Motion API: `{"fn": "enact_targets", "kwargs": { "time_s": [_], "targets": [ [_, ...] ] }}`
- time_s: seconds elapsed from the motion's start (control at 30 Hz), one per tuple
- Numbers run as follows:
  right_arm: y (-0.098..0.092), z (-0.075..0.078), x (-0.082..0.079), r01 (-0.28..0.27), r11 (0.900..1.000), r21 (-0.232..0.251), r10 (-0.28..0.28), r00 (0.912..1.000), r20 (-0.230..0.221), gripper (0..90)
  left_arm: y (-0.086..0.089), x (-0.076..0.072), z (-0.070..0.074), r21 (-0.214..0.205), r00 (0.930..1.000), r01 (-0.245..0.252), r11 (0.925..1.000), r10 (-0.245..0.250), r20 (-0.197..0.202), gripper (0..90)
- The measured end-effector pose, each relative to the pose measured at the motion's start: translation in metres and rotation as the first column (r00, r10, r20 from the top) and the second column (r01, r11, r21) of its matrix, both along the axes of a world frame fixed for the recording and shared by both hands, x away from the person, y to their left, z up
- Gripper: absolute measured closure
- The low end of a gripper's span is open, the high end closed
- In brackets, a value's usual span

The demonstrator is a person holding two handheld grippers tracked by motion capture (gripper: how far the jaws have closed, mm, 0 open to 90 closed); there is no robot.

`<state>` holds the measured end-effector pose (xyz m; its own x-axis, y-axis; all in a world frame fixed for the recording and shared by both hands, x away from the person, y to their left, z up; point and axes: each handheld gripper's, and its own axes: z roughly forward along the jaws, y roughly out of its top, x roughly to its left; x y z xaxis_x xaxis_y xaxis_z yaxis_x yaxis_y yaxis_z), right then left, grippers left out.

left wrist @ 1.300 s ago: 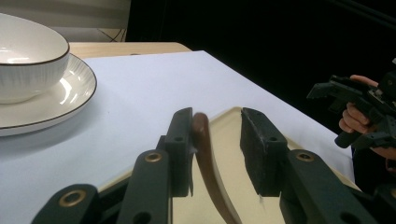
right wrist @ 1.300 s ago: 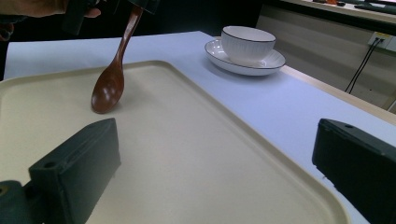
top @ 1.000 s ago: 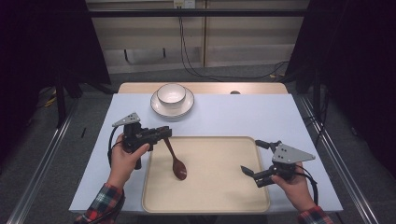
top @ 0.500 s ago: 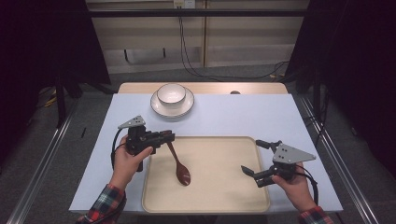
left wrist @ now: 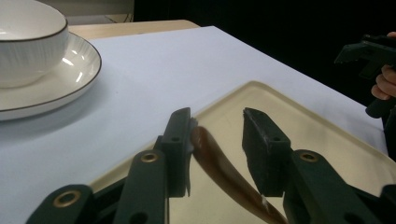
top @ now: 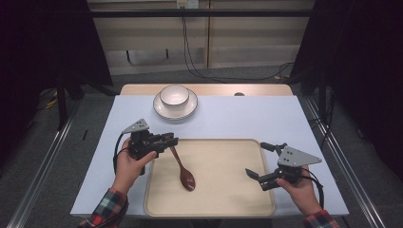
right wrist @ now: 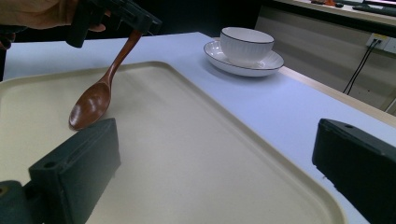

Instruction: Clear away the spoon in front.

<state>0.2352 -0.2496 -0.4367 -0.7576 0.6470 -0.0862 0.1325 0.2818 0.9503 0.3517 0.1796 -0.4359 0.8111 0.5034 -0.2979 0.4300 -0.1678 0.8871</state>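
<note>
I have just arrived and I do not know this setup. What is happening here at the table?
A person holds a gripper in each hand. The left gripper has put a brown wooden spoon on the beige tray: the bowl end rests on the tray, the handle leans against one jaw, and the jaws have just been opening. The right gripper waits open over the tray's right side. A white bowl sits on a plate behind.

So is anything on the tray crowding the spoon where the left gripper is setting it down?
Nothing visible: the spoon rests bowl-down on bare tray, its handle between the left gripper jaws, which have just been opening.
</note>
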Motion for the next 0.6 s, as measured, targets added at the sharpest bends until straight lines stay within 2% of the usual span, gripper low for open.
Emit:
{"fn": "enact_targets", "kwargs": {
  "time_s": [0.13,0.3,0.53,0.6],
  "targets": [
    [0.0,0.0,-0.0002,0.001,1.0,0.001,-0.001,1.0,-0.001,0.5,-0.0003,-0.0008,0.0014,0.0,0.9996,-0.006,1.0,0.006,0.027,58.7],
    [-0.0002,0.0002,-0.0006,0.002,1.0,-0.002,-0.002,1.0,-0.001,0.5,-0.0004,-0.0004,0.0008,0.014,0.9993,-0.008,0.9999,0.007,0.037,56.3],
    [-0.0001,0.0002,-0.001,0.005,1.0,-0.004,-0.005,1.0,-0.002,0.5,-0.0032,-0.0003,-0.0012,0.024,0.9995,-0.002,0.9997,0.001,0.032,54.8],
    [0.0,0.0002,-0.0011,0.004,1.0,-0.005,-0.004,1.0,-0.003,0.5,-0.0055,-0.0004,-0.0024,0.015,0.9996,0.005,0.9999,-0.005,0.027,54.6]
  ]
}}
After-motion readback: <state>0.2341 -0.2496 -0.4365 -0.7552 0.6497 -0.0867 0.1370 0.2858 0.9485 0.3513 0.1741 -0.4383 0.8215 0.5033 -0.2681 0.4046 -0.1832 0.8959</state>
